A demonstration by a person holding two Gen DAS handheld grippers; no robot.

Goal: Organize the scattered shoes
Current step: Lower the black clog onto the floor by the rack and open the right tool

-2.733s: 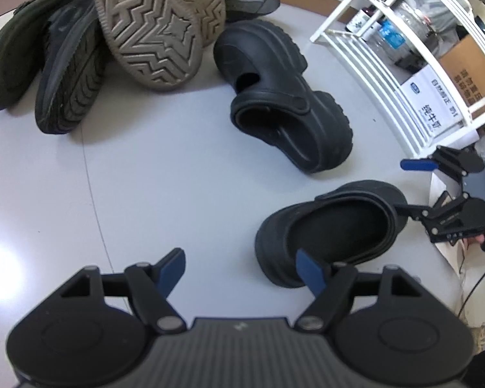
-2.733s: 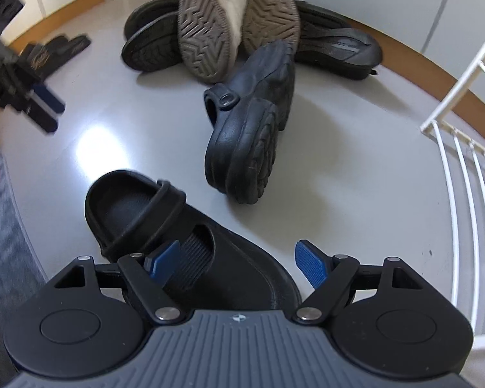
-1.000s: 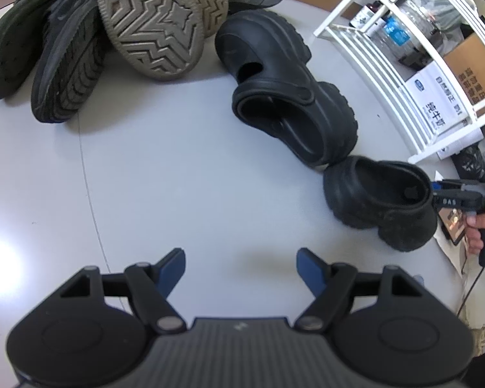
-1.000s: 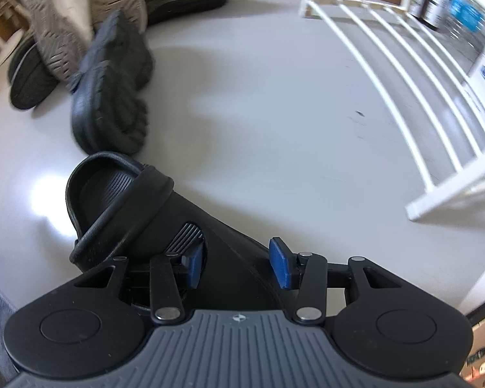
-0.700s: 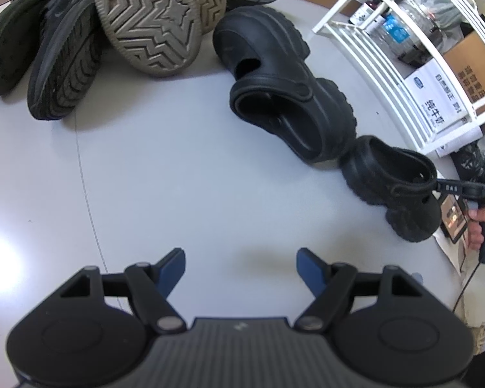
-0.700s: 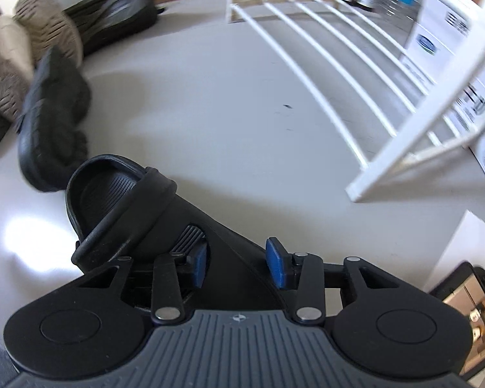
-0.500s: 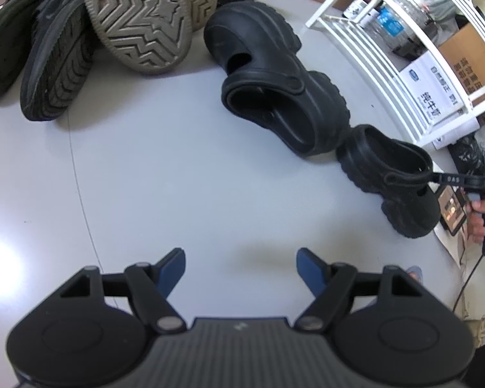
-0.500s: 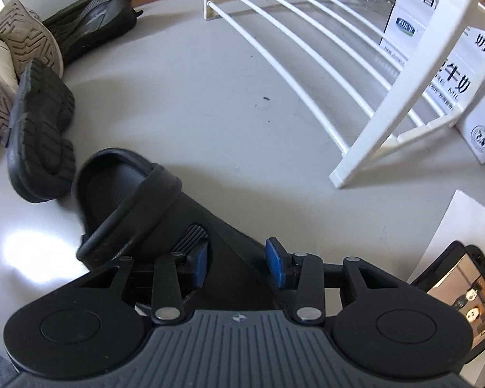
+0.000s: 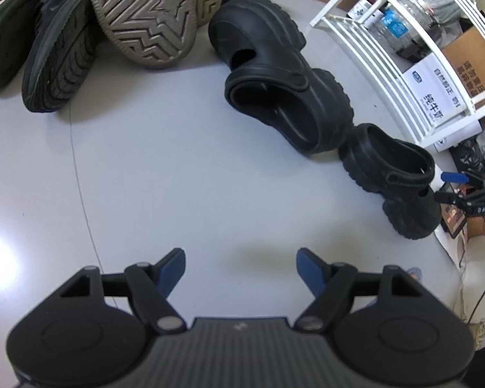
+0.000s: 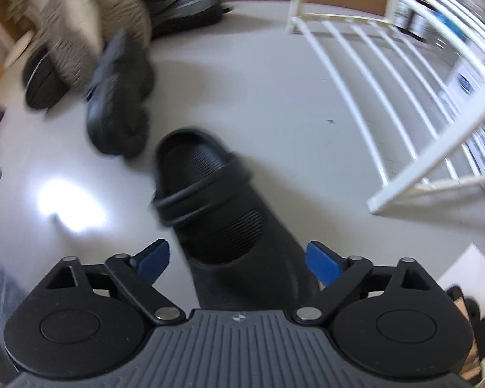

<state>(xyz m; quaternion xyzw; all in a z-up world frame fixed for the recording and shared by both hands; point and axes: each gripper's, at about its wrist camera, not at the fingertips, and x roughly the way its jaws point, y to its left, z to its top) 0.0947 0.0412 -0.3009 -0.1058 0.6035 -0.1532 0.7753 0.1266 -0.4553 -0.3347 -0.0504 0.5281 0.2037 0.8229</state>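
Small black clog (image 9: pixel 394 177) now moved to lower right beside big clog (image 9: pixel 284 87), right gripper (image 10: pixel 239 258) opening off it, left gripper (image 9: pixel 241 270) open and empty, upper-left shoe pile (image 9: pixel 80 29) still unsorted.

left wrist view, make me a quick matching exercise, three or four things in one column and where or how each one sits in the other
Things:
1. small black clog
2. tan shoe
3. white rack
4. left gripper

Places or states:
A. sole facing the camera, in the pile at the top
B. open over bare floor, nothing between its fingers
C. upright on the floor, just in front of the right gripper
D. at the right edge, with bottles and boxes behind its bars

Pairs: 1-C, 2-A, 3-D, 4-B
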